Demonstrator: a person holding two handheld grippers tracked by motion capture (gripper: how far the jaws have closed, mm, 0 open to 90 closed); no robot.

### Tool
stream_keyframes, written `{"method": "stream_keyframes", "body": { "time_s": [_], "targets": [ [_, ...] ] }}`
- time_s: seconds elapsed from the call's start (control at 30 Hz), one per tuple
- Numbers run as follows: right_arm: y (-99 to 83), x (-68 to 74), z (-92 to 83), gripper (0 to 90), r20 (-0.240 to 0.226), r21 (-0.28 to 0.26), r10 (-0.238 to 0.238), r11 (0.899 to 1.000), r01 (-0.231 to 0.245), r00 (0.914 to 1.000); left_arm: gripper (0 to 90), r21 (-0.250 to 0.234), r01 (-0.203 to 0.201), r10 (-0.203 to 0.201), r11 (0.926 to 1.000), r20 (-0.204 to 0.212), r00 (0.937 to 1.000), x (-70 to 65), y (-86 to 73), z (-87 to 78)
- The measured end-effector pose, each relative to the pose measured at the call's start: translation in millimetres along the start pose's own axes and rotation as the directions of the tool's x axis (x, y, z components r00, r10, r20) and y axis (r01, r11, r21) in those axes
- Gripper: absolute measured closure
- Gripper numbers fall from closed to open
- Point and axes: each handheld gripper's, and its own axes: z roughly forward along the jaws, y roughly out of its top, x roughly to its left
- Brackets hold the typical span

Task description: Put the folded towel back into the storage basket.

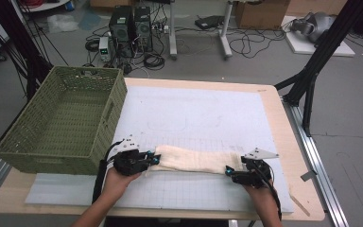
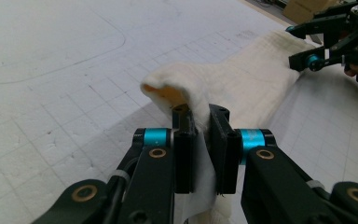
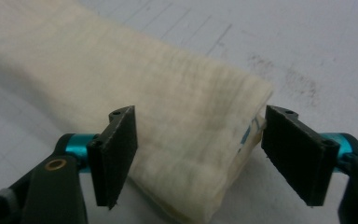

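A cream folded cloth (image 1: 196,160) lies as a long strip across the white gridded mat (image 1: 194,118), near the front. My left gripper (image 1: 153,159) is shut on the cloth's left end; in the left gripper view the fabric (image 2: 242,81) is pinched between the black pads (image 2: 185,154) and bulges up beyond them. My right gripper (image 1: 229,172) is at the cloth's right end. In the right gripper view its jaws stand wide apart on either side of the folded end (image 3: 186,140), gripper (image 3: 209,156) open, pads not touching the fabric.
A green woven basket (image 1: 23,142) stands at the table's left, close to my left hand. The wooden table edge (image 1: 307,189) runs along the right. Beyond the table are computer towers (image 1: 130,28), cables and a black frame leg (image 1: 312,75).
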Motion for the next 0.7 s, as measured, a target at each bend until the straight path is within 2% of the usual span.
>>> {"method": "stream_keyframes", "body": {
  "time_s": [0.07,0.1,0.2,0.23,0.27,0.4,0.43,0.47,0.57,0.7],
  "targets": [
    [-0.2,0.1,0.1,29.8,-0.003,0.005,0.015,1.000,-0.015,0.9999,80.6,0.003,-0.003,0.003,1.0000,0.000,1.0000,-0.1,-0.2,0.1],
    [-0.9,-1.1,-0.2,34.4,-0.025,0.007,0.026,1.000,-0.026,0.9993,80.6,0.005,-0.007,0.007,1.0000,-0.001,1.0000,-0.3,-0.4,0.4],
    [-1.4,-2.1,-0.2,36.2,-0.039,0.004,0.036,0.999,-0.035,0.9986,80.6,0.012,-0.020,0.020,0.9997,-0.007,0.9998,-0.7,-0.7,0.4],
    [-1.8,-3.8,-1.1,40.5,-0.044,0.005,0.047,0.999,-0.047,0.9979,80.6,0.013,-0.027,0.027,0.9996,-0.008,0.9996,-0.7,-0.9,0.5],
    [-1.8,-3.8,-1.1,40.5,-0.044,0.005,0.047,0.999,-0.047,0.9979,80.6,0.012,-0.029,0.029,0.9995,-0.010,0.9995,-1.0,-1.1,0.8],
    [-2.1,-6.9,-3.2,55.0,-0.067,0.006,0.061,0.998,-0.060,0.9959,80.6,0.016,-0.049,0.049,0.9987,-0.018,0.9986,-2.5,-1.7,1.5],
    [-2.2,-6.9,-2.8,62.6,-0.090,0.003,0.056,0.998,-0.055,0.9944,80.6,0.016,-0.050,0.050,0.9986,-0.020,0.9985,-2.6,-1.8,1.5],
    [-2.2,-6.9,-2.8,62.6,-0.090,0.003,0.056,0.998,-0.055,0.9944,80.6,0.015,-0.050,0.050,0.9986,-0.021,0.9985,-2.8,-2.0,1.7],
    [-1.3,-5.6,-2.4,75.3,-0.132,0.013,0.066,0.998,-0.064,0.9890,80.6,0.022,-0.058,0.059,0.9981,-0.024,0.9980,-2.9,-2.6,1.6],
    [0.8,-3.9,-2.5,78.3,-0.133,0.023,0.052,0.999,-0.049,0.9897,80.6,0.026,-0.067,0.068,0.9974,-0.027,0.9973,-3.3,-3.3,1.2]
  ]
}}
